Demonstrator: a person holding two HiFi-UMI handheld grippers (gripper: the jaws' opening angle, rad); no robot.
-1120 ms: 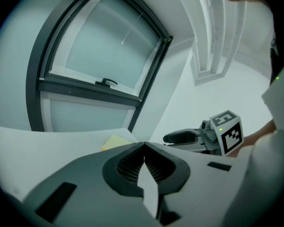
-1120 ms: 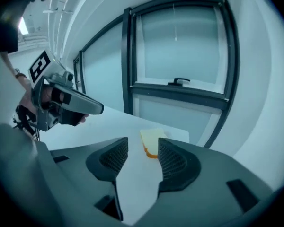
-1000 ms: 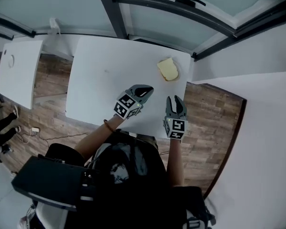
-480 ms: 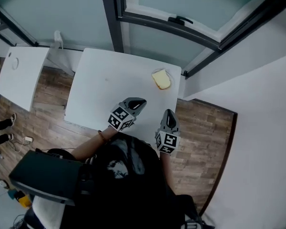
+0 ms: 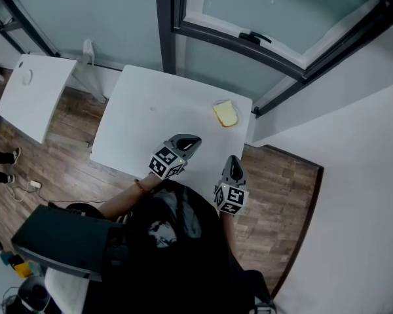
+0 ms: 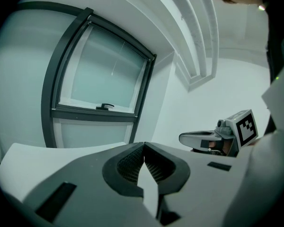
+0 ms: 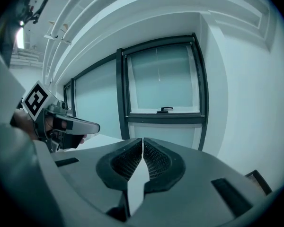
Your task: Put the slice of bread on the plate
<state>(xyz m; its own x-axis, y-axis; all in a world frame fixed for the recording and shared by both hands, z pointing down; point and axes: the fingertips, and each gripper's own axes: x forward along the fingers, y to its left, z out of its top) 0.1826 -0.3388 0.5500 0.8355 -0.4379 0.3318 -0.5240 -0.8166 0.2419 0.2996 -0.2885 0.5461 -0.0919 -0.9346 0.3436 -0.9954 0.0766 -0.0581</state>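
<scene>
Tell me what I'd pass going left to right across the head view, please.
small white table → left gripper → slice of bread → white wall

White table (image 5: 150, 120), wood floor (image 5: 275, 188), window (image 5: 275, 12)
</scene>
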